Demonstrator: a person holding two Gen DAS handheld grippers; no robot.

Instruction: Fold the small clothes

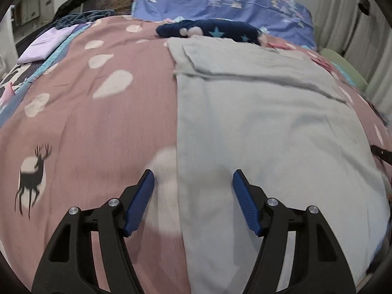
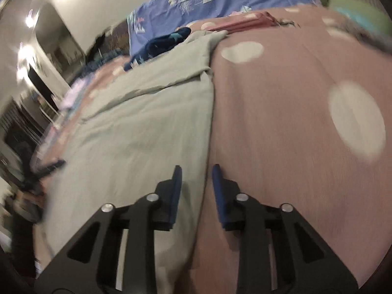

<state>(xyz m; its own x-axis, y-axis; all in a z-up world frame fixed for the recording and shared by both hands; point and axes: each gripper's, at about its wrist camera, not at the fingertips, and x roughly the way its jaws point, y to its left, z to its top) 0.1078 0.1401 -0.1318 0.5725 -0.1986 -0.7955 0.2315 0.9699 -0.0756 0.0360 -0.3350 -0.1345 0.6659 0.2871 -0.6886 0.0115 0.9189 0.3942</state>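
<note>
So the whole thing sits on a bed with a dusty-pink duvet cover, white spots and a little black deer print on it. Spread flat on that is the piece being folded, a pale grey-green garment, looks like a small tee or similar, and its long axis runs straight away from both cameras toward the blue patterned pillow at the head end. The far end already has a flap doubled over itself, so I'd guess the top fold is in and the lengthwise sides are what's left. Beyond it lies a navy star-print garment, not in play yet. Now the bit that matters: each side edge of the grey piece runs right up between a pair of jaws. The left hand-held gripper is spread wide, nothing pinched, straddling the garment's left long edge, one pad over pink duvet and one over grey cloth. The right hand-held gripper is only narrowly parted, also holding nothing, and lined up over the right long edge in its own view. Neither hand is obviously nearer, they're pretty much mirrored at the near end. Right view is smeared, so I can't tell if the tips touch fabric.
</note>
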